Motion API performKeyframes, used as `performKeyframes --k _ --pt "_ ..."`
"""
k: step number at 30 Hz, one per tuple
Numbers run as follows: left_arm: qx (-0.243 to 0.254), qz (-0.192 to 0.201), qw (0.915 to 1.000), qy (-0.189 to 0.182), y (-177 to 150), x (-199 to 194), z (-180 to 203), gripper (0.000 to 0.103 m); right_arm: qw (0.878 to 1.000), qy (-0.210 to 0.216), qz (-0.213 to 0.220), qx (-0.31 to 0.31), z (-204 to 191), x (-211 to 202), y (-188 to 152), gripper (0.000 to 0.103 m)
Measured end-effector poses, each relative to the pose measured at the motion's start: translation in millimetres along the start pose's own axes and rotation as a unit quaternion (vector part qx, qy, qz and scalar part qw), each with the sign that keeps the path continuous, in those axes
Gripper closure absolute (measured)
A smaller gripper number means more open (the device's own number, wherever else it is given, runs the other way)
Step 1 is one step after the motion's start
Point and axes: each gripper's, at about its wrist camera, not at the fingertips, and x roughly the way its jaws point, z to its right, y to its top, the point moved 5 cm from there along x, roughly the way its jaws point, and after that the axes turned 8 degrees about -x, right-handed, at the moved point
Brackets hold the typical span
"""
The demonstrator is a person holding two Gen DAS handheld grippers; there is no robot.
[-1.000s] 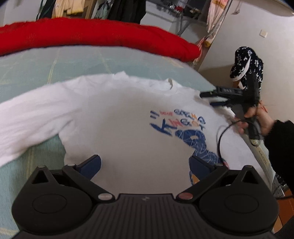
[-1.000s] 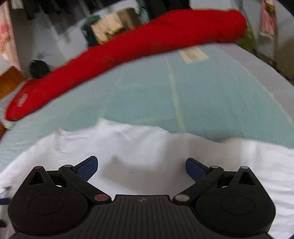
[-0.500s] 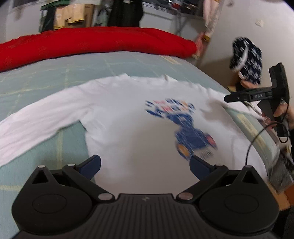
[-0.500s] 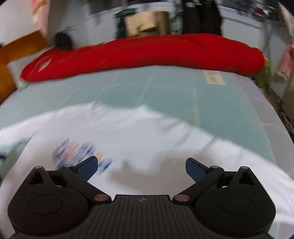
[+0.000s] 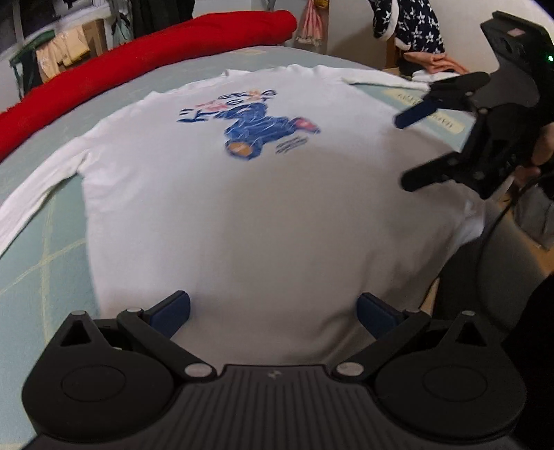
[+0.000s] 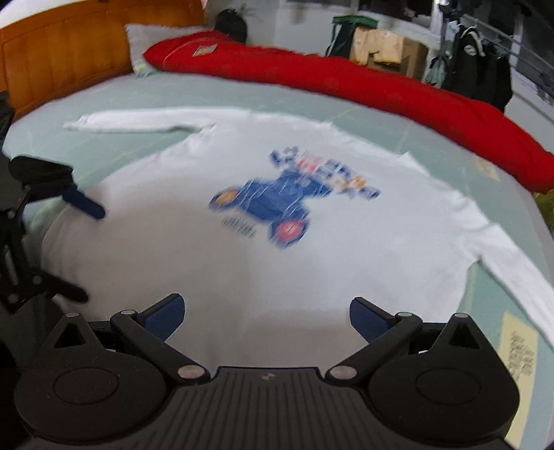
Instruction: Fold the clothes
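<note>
Each black ribbed hand-held gripper (image 5: 273, 311) has blue fingertips (image 5: 171, 309).

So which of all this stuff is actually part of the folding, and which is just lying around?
Part of the job:
- white long-sleeved shirt with a blue cartoon print, spread flat on the bed
- left gripper, open
- right gripper, open

Just lying about:
- long red quilt roll
- pale green bedsheet
- navy star-patterned garment
- wooden headboard

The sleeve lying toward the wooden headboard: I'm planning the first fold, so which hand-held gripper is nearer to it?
Right. The right hand-held gripper hovers at that side of the shirt, near the sleeve; the left hand-held gripper is at the hem.
</note>
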Motion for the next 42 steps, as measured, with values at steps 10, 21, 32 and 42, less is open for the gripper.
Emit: performKeyframes --k 10,21,32,42 --pt "-0.071 0.025 0.9971 -0.003 7 -26 -25 0.001 0.994 -0.025 -0.008 0.104 8 -12 -47 0.000" --pt "-0.177 0.054 0.9827 0.015 48 20 -27 0.001 0.990 -0.038 0.003 0.136 4 -10 -51 0.000" --pt "-0.188 0.050 0.9799 0.042 63 19 -30 0.001 0.973 -0.158 0.029 0.163 134 -41 -47 0.000" --pt "-0.194 0.011 0.9775 0.082 73 47 -32 0.001 0.902 -0.288 0.014 0.321 327 14 -74 0.000"
